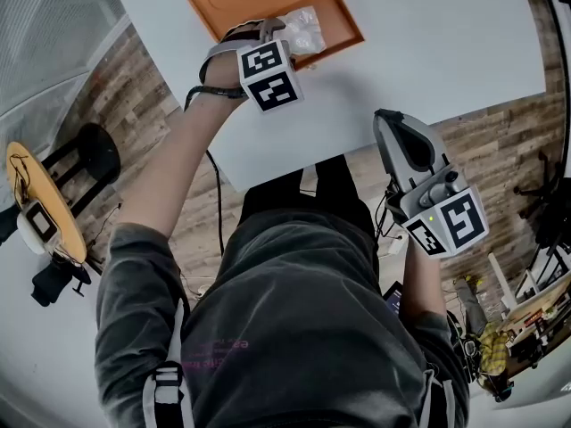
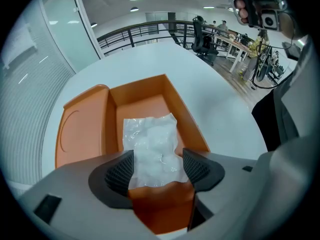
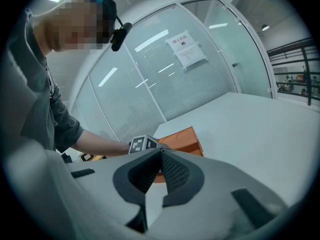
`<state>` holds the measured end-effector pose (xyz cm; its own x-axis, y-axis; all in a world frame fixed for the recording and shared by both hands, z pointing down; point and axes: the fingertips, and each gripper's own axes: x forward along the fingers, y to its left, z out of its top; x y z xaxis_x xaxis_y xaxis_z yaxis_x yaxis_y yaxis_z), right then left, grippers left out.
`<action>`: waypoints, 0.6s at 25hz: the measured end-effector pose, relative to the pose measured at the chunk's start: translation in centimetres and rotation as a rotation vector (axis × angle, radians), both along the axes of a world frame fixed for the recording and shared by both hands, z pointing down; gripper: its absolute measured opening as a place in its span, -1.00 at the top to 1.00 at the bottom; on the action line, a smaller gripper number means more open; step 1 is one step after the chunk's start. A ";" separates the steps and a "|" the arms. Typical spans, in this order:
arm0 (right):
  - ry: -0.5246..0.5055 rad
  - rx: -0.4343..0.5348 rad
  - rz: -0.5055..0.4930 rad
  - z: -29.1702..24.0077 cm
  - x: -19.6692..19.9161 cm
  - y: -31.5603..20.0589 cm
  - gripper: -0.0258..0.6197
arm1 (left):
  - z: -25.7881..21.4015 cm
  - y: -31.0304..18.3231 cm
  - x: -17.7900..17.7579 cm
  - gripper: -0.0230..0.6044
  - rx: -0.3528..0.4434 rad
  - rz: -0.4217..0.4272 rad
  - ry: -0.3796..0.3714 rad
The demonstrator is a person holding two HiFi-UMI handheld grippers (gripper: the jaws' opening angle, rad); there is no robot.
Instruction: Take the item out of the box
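Observation:
An open orange box [image 1: 234, 0] stands on the white table, with its lid [image 2: 80, 129] folded out flat to the left. Inside lies a clear plastic bag [image 2: 152, 139] holding something whitish. My left gripper [image 2: 157, 166] points steeply down into the box, open wide, its pads either side of the bag's near end. From the head view only its marker cube [image 1: 268, 74] and the hand above the bag [image 1: 308, 27] show. My right gripper [image 1: 384, 119] hangs shut and empty near the table's front edge, right of the box [image 3: 184, 138].
The white table [image 1: 428, 43] reaches far to the right of the box. Below its front edge is wood floor with a black stool [image 1: 89, 154] at the left. A glass wall with blinds [image 3: 150, 79] stands behind the table; desks and chairs [image 2: 220, 36] lie far off.

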<state>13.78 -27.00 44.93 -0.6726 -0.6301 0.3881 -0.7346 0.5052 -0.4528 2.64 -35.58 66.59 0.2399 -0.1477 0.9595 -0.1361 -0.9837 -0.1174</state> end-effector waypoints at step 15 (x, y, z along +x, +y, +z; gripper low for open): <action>0.002 -0.004 0.006 -0.3 0.0 -0.1 0.91 | 0.6 -0.3 -0.6 0.13 0.052 -0.007 -0.056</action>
<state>13.73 -27.05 44.67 -0.6682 -0.6327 0.3914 -0.7383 0.4993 -0.4534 2.06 -35.91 67.18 0.1847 -0.1992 0.9624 -0.1352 -0.9751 -0.1758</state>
